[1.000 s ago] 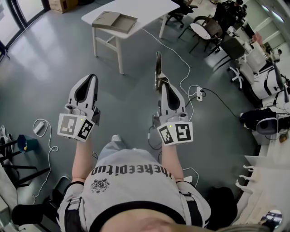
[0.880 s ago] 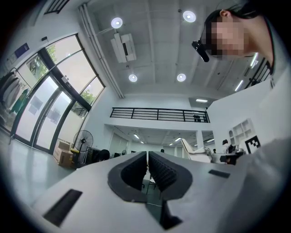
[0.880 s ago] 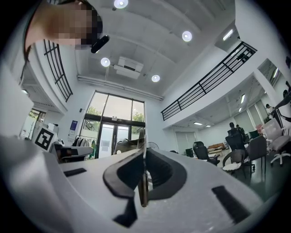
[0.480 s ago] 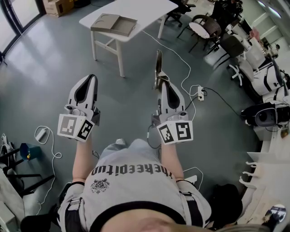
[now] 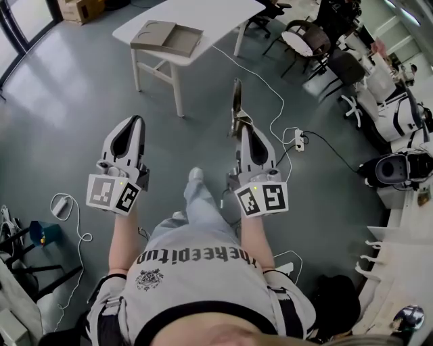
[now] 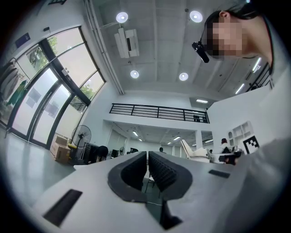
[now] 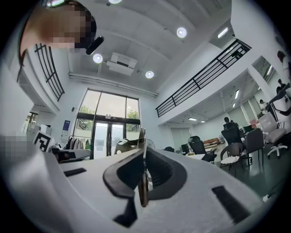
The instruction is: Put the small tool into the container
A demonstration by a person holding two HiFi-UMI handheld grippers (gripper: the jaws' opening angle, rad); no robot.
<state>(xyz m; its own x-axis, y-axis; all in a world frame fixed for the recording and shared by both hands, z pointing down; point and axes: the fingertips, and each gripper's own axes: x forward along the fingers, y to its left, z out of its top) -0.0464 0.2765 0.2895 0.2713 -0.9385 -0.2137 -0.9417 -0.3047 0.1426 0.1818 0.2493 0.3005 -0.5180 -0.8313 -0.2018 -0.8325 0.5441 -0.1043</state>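
Observation:
In the head view my right gripper (image 5: 242, 128) is shut on the small tool (image 5: 236, 101), a thin flat metal strip that sticks out ahead of its jaws. In the right gripper view the tool (image 7: 142, 175) stands on edge between the right gripper's (image 7: 144, 152) pads. My left gripper (image 5: 135, 123) is held level beside it, jaws together with nothing in them; the left gripper view shows the left gripper's (image 6: 148, 155) ribbed pads almost touching. The container, a shallow brown cardboard tray (image 5: 167, 37), lies on a white table (image 5: 210, 12) well ahead of both grippers.
The person's leg and shoe (image 5: 195, 176) are stepping forward between the grippers. A white cable and power strip (image 5: 296, 139) lie on the grey floor at right. Office chairs (image 5: 308, 40) and desks stand at back right, and a cardboard box (image 5: 80, 8) at back left.
The person has stepped forward: a leg has swung out between the grippers and the floor has slid past. Both grippers keep their pose, and the tool stays in the right one.

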